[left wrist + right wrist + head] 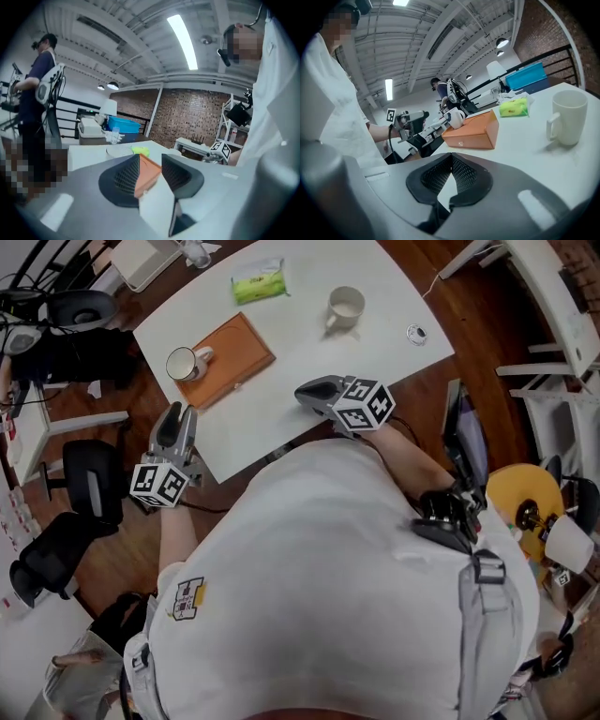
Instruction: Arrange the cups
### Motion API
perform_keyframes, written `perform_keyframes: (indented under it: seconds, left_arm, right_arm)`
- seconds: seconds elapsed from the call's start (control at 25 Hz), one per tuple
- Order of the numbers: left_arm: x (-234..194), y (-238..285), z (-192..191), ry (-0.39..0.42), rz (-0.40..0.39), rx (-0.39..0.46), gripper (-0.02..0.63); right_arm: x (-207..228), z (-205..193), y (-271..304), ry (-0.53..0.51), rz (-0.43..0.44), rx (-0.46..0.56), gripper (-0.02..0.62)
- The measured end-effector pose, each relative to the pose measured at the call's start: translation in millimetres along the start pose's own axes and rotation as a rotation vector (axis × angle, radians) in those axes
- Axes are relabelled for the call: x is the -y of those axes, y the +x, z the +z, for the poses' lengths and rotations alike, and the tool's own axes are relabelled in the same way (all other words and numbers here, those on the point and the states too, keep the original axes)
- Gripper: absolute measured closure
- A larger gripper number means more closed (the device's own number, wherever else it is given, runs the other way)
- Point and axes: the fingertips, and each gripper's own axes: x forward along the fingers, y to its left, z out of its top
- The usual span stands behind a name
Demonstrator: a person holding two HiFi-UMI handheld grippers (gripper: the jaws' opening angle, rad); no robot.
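Head view: 1 cup sits on the left end of the orange box. The other cup stands alone on the table, well apart. Step judged: between placements (lone cup likely next). Left tool hovers off the table's left edge, near level, jaws slightly apart, empty. Right tool is over the near edge, closed on nothing; it must open before reaching.
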Motion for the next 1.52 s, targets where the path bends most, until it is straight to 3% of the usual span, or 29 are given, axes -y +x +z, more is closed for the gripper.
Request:
perform_keyframes:
  seconds: [0.12,0.28,0.64,1.52]
  left_arm:
    - [8,-7,-51,-0.067,-0.005,-0.077,0.497]
    - [17,0,-89,-0.145,0.000,-0.121,0.604]
    - [43,33,-152,-0.232,-0.035,-0.245,0.606]
    - [63,49,-150,-0.248,-0.082,-0.279,0.606]
  right_arm:
    - [-3,-5,12,-0.005,0.016,-0.031,0.595]
    - [-1,-10,16,-0.008,0.027,-0.052,0.595]
    - [5,-24,18,-0.006,0.022,-0.077,0.595]
    - [19,-20,10,0.002,0.023,-0.056,0.595]
